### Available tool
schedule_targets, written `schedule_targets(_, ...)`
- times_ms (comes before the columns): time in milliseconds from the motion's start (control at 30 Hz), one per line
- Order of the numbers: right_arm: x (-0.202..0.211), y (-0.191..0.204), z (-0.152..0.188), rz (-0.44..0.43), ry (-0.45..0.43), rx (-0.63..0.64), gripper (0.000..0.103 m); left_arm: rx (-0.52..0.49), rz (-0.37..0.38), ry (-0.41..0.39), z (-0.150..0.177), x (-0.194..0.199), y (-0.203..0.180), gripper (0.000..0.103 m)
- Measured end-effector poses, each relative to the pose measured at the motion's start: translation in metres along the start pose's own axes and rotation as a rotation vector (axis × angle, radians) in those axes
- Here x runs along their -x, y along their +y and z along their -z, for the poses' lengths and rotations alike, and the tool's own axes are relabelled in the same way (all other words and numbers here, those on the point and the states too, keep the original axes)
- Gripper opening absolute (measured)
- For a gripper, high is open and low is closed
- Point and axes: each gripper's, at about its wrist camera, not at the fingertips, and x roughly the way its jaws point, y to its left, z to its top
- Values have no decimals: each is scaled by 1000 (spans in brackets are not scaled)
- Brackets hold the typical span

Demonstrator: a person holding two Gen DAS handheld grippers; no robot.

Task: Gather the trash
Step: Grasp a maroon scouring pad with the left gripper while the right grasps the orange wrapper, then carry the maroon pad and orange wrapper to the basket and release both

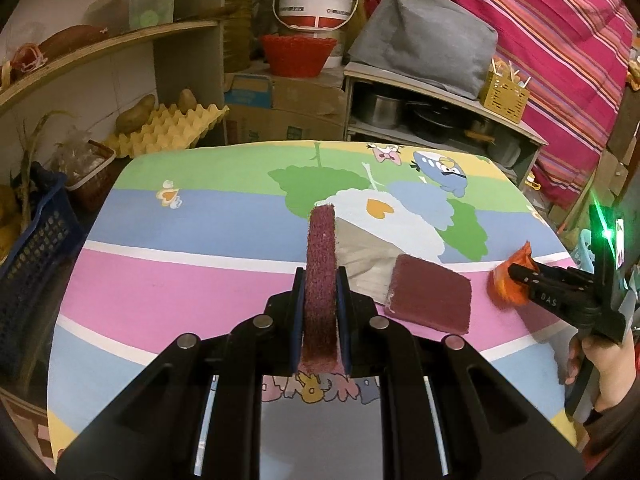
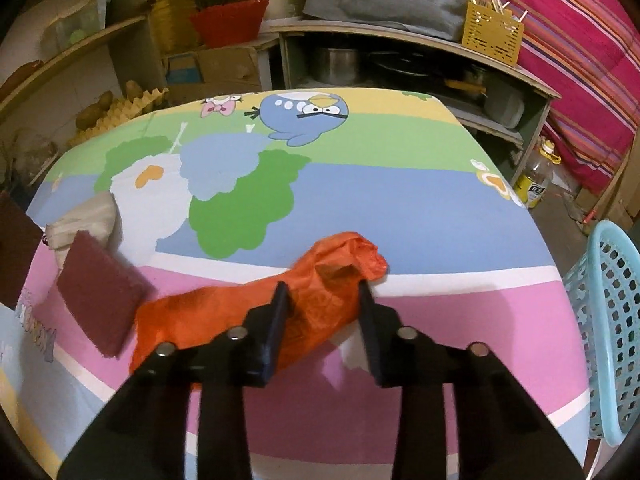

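Observation:
My left gripper [image 1: 319, 276] is shut on a maroon scouring pad [image 1: 319, 248], held on edge above the colourful tablecloth [image 1: 180, 280]. A second maroon pad [image 1: 430, 298] lies flat to its right, beside a crumpled beige wrapper [image 1: 368, 260]. That pad [image 2: 100, 304] and wrapper [image 2: 86, 220] also show in the right wrist view. My right gripper [image 2: 323, 292] is open, its fingers on either side of a crumpled orange plastic bag [image 2: 320, 300] lying on the table. In the left wrist view the right gripper [image 1: 516, 270] and the bag [image 1: 506, 286] sit at the table's right edge.
A light blue perforated basket [image 2: 612, 336] stands off the table's right side. A dark blue crate [image 1: 36, 280] stands on the left. Shelves with egg trays [image 1: 168, 130], a red basket [image 1: 298, 54], pots and a white bucket lie behind the table.

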Motion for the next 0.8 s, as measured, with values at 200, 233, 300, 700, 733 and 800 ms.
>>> schedule_targets(200,23,-24,-2,-4,-47,-17,11,-8,1,-14,-4,10,-12,13)
schedule_targets(233,28,-30,-3,-3,-56,-21,11,-12,4,-17,-5,11,-16,13)
schedule_targets(300,40,-44,-3,7,-79,-32,11,-22,12,-24,-8,15,-25,13)
schedule_targets(700,114,-154,4,104,-166,-113,11,-140,140,-57,-29,26,-135,13)
schedule_targets(733,120,-165,6,116,-170,-121,11,-153,157,-62,-31,27,-149,13)
schedule_targets(800,134,-188,9,147,-177,-135,11,-176,191,-70,-34,28,-176,13)
